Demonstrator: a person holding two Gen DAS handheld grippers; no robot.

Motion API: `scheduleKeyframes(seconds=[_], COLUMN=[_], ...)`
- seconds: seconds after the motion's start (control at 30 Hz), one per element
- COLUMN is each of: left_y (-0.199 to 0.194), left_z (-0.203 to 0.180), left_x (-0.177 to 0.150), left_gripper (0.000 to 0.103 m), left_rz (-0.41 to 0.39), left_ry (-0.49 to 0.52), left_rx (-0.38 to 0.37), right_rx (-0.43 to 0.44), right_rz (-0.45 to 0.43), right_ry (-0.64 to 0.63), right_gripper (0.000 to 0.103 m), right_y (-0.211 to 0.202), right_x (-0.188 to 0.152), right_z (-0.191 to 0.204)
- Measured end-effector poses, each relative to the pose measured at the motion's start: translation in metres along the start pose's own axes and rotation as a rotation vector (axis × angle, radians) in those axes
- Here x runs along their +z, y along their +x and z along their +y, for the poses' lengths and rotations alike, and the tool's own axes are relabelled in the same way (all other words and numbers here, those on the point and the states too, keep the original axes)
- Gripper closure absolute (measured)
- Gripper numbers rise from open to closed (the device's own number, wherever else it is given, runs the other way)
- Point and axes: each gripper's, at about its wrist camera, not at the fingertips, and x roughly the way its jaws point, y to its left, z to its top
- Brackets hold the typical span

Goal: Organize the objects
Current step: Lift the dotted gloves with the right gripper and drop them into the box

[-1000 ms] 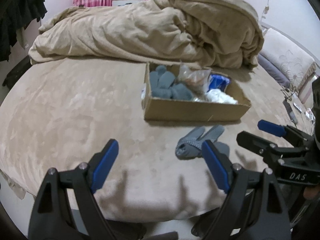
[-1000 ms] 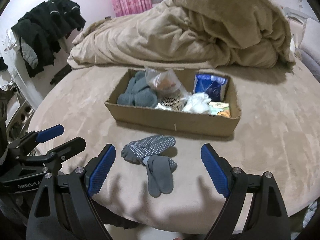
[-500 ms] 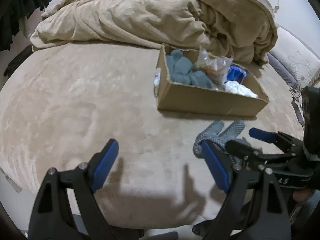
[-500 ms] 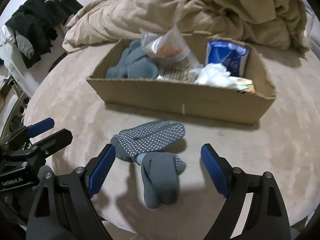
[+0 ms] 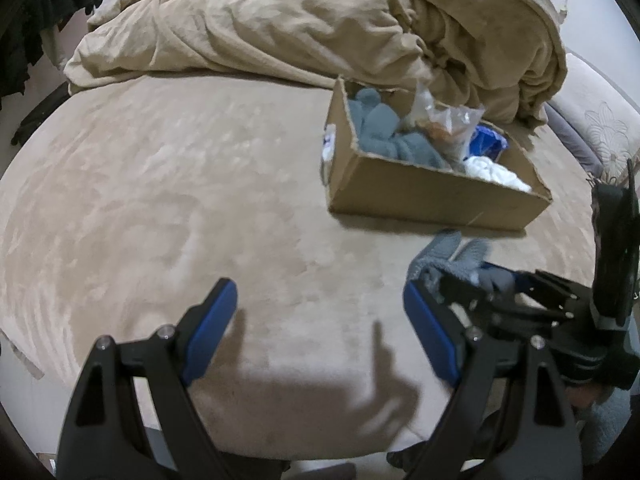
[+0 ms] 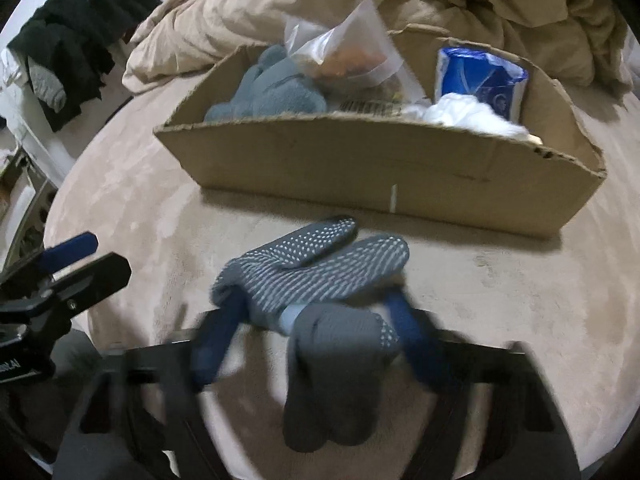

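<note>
A grey dotted glove (image 6: pixel 316 272) lies folded on the tan bed in front of a cardboard box (image 6: pixel 380 172). My right gripper (image 6: pixel 312 332) is down over the glove, its blue fingers either side of the folded cuff, blurred and narrower than before; whether it grips is unclear. In the left wrist view the glove (image 5: pixel 452 256) shows partly behind the right gripper (image 5: pixel 480 280). My left gripper (image 5: pixel 320 332) is open and empty above bare bed, left of the glove. The box (image 5: pixel 432 196) holds grey-blue socks, a clear bag, a blue pack and white cloth.
A heaped tan duvet (image 5: pixel 320 28) lies behind the box. Dark clothes (image 6: pixel 76 48) hang at the left beyond the bed edge. A pillow (image 5: pixel 600 128) sits at the far right. The bed's near edge runs just below both grippers.
My right gripper moved forward and down onto the glove and its fingers drew closer together. My left gripper shifted left and forward, staying open.
</note>
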Motion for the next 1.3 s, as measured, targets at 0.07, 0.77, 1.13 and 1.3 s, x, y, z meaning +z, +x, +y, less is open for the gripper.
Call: scheduleKeyframes(seconds=[0.07, 0.77, 1.13, 1.3], left_y=[-0.005, -0.046, -0.024, 0.003], left_z=[-0.003, -0.045, -0.056, -0.060], left_x=[0.000, 0.037, 0.090, 0.102], left_gripper=[0.017, 0.017, 0.017, 0.017], left_rz=[-0.008, -0.110, -0.170, -0.156], left_ry=[0.004, 0.105, 0.147, 0.152], left_rx=[-0.002, -0.032, -0.057, -0.066], right_rx=[0.000, -0.033, -0.081, -0.092], right_rz=[0.002, -0.206, -0.244, -0.213], right_ry=[-0.021, 0.003, 0.038, 0.060], right_gripper=[0.063, 0.068, 0.067, 0.067], right_y=[-0.004, -0.114, -0.092, -0.062], right_x=[-0.001, 0.031, 0.080, 0.093], right_z=[0.003, -0.020, -0.056, -0.072])
